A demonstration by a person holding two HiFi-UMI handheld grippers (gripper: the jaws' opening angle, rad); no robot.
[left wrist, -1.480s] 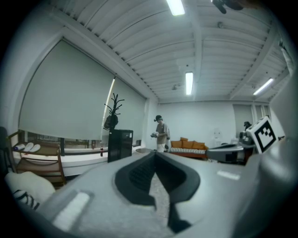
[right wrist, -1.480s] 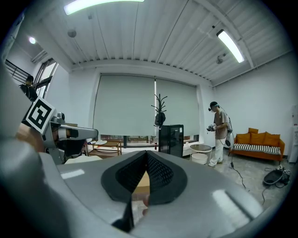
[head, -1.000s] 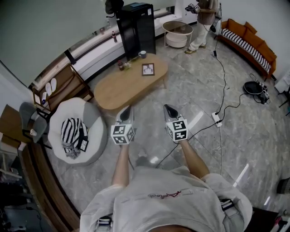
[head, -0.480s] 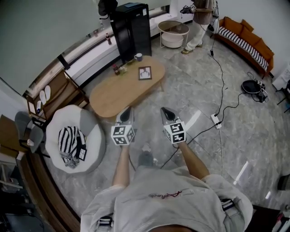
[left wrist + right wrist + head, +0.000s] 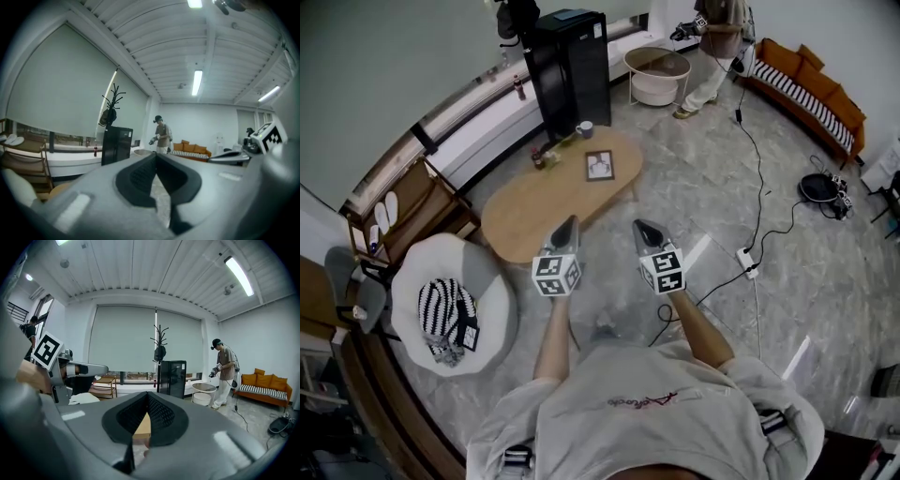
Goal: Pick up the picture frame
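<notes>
The picture frame (image 5: 600, 165) lies flat on the far end of the oval wooden table (image 5: 525, 211), dark-rimmed with a pale picture. Both grippers are held out side by side in front of the person, short of the table's near edge. My left gripper (image 5: 571, 221) is shut and holds nothing; its tips meet in the left gripper view (image 5: 156, 157). My right gripper (image 5: 639, 226) is also shut and holds nothing; in the right gripper view (image 5: 147, 393) its tips meet with the tabletop (image 5: 142, 423) showing through below them. The frame is well beyond both tips.
A mug (image 5: 585, 128) and small bottles (image 5: 542, 157) stand at the table's far edge, before a black cabinet (image 5: 565, 56). A white beanbag chair (image 5: 455, 300) sits to the left. A power strip (image 5: 746, 262) and cables cross the floor at right. Another person (image 5: 712, 37) stands by a round side table (image 5: 656, 70).
The table and the frame have drawn nearer and lower in the head view as the person walks towards them. Both grippers travel along, still shut and side by side.
</notes>
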